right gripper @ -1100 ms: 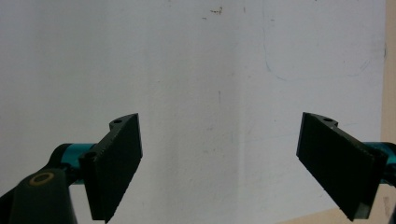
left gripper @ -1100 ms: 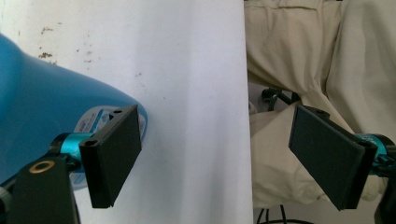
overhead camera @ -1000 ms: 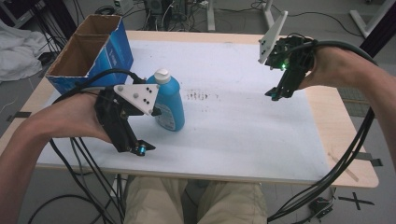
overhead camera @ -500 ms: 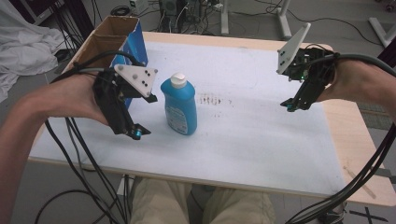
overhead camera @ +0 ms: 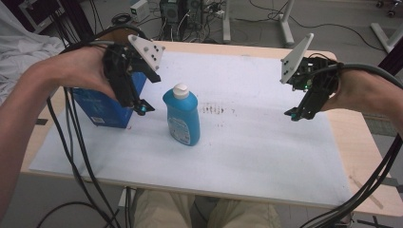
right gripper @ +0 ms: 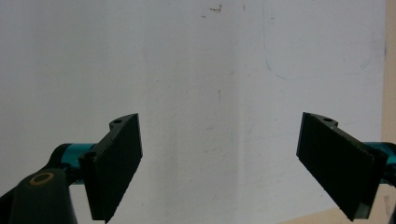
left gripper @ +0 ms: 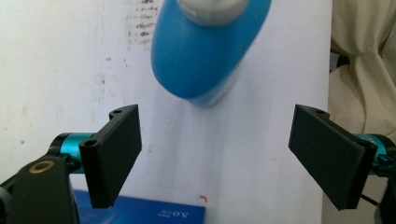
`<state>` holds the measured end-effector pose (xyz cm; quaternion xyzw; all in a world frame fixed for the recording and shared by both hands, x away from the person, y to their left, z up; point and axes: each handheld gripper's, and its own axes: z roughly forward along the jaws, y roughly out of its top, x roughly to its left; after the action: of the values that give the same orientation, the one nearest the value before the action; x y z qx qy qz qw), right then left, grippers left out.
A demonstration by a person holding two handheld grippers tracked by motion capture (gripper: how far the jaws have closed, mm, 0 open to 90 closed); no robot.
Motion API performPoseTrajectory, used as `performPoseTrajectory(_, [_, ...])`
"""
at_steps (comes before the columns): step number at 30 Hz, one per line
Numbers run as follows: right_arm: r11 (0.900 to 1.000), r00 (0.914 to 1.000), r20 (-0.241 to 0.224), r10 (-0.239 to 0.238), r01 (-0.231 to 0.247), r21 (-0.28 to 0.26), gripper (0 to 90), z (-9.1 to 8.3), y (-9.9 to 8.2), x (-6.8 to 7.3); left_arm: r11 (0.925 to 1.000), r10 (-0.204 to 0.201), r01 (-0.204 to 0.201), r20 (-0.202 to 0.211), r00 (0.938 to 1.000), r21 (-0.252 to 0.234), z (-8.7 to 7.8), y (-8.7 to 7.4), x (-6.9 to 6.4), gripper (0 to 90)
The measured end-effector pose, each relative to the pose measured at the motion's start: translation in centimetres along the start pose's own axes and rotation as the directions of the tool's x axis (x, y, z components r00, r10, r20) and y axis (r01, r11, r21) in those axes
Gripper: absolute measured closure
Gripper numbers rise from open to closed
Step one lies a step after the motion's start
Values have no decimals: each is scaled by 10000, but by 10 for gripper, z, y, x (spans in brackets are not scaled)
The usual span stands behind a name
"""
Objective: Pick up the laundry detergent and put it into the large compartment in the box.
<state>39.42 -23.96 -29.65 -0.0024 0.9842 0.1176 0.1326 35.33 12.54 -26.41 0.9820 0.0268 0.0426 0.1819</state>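
In the high view, the blue bottle [overhead camera: 181, 119] is standing upright on the white sheet [overhead camera: 247, 142] covering the desk [overhead camera: 366, 156], a little toward nine o'clock from the sheet's centre; its white cap is sitting at the top and a pale label is showing on its front, the print too small to read. The left gripper [overhead camera: 142, 107] is hovering just beside the bottle at its nine o'clock, apart from it, and is covering part of the blue box [overhead camera: 102, 108] behind it, whose far side is hidden by the hand. The right gripper [overhead camera: 295, 114] is hanging well apart at the bottle's three o'clock. In the left gripper view, the fingers [left gripper: 114, 154] are standing wide apart and gripping nothing; the bottle [left gripper: 205, 56] is lying ahead at twelve o'clock, blurred and cut off by the top edge, its cap only partly showing, and the box's corner [left gripper: 154, 212] is peeking in at six o'clock. In the right gripper view, the fingers [right gripper: 116, 158] are likewise spread wide and holding nothing, over bare white sheet [right gripper: 210, 70] bearing faint marks.
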Motion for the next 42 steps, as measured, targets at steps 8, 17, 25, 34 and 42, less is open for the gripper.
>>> performPoseTrajectory(8, [10000, 10000, 2, 6, -6, 46, 134, 1, 2, 1, 9951, 974, -980, 406, 9944, 152, 14, 20, 13, 172])
performPoseTrajectory(17, [10000, 10000, 28, 23, -23, 48, 134, 1, 0, 2, 9832, 1796, -1819, 928, 9794, 167, 27, 34, 19, 172])
performPoseTrajectory(25, [9999, 10000, -12, 25, -25, 101, 134, 5, 1, 3, 9645, 2575, -2626, 1216, 9586, 282, 40, 42, 15, 175])
performPoseTrajectory(34, [9999, 10000, -12, 29, -29, 144, 134, 5, 0, 2, 9530, 2962, -3020, 1347, 9456, 243, 44, 46, 15, 175])
performPoseTrajectory(42, [9999, 10000, -12, 41, -41, 137, 134, 7, -2, 3, 9504, 3031, -3099, 1447, 9419, 262, 47, 47, 17, 203])
